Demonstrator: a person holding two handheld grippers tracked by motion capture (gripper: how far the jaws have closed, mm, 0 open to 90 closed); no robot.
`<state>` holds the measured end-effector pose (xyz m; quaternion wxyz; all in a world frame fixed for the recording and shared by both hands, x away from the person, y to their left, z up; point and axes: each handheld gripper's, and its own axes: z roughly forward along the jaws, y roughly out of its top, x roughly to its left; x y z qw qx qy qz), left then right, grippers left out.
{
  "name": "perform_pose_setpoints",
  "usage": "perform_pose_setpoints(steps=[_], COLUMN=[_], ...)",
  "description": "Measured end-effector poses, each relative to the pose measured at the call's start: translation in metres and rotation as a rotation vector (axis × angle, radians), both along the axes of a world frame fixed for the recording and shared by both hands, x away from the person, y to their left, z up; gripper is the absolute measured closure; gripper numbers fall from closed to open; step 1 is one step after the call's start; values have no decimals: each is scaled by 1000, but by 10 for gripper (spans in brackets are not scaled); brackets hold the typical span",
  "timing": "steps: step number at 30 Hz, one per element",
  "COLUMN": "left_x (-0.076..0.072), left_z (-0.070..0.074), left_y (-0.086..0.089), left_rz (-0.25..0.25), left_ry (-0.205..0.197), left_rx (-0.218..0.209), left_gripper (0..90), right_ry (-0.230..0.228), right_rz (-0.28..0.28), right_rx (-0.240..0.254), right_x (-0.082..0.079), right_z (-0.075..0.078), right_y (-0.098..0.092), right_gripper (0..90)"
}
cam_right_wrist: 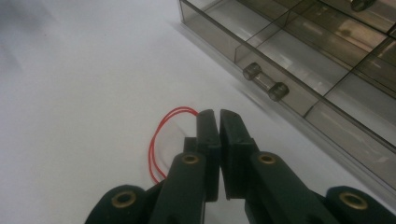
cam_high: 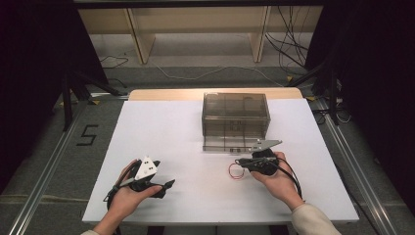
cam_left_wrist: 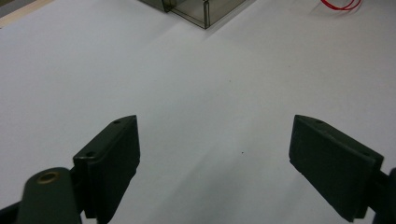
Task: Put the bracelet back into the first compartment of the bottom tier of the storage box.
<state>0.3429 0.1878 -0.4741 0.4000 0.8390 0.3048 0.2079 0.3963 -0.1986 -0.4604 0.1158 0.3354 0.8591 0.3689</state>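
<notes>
at the near edge of the counter [cam_high: 147,127] i see my left gripper [cam_high: 157,184] low on the left side, held in the left hand [cam_high: 128,197], pointing toward the right. its jaws stand wide apart with bare white surface between them; in the left gripper view the two black pads [cam_left_wrist: 114,161] frame nothing at all. grey three-cornered plate [cam_high: 146,167] sits on top of it, cable trails back toward the sleeve side.

a bit further in, right of centre, my right gripper [cam_high: 238,161] is held in the right hand [cam_high: 276,181], tip pointing left. its jaws are pressed together, pads nearly meeting. a thin red wire loop [cam_high: 235,171] lies on the counter right at the tip; in the right gripper view the loop [cam_right_wrist: 161,137] curves out to the left of the closed jaws and its end runs in under them. i cannot tell if the wire is actually pinched or just lying beneath the tip.

just beyond the right gripper is the smoky clear drawer box [cam_high: 236,117], standing at the counter's far middle. its lowest drawer [cam_high: 230,145] is pulled out toward me, and the right gripper view shows divided compartments with a small clear cylinder part with dark ends [cam_right_wrist: 265,83] lying in the near one.

farther back, past the counter: floor, loose cables [cam_high: 288,49], wooden frame legs [cam_high: 139,36].
</notes>
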Motion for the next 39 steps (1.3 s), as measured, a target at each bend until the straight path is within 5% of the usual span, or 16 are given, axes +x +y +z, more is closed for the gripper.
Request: perform_pose_setpoints(steps=[39], left_x=[-1], left_z=[0], left_y=[-1], left_rz=[1], left_ry=[-1], left_rx=[-1], left_gripper=[163], right_ry=[-52], right_rz=[-39], right_rx=[37], right_x=[13], right_z=[20], right_y=[5], right_gripper=[877])
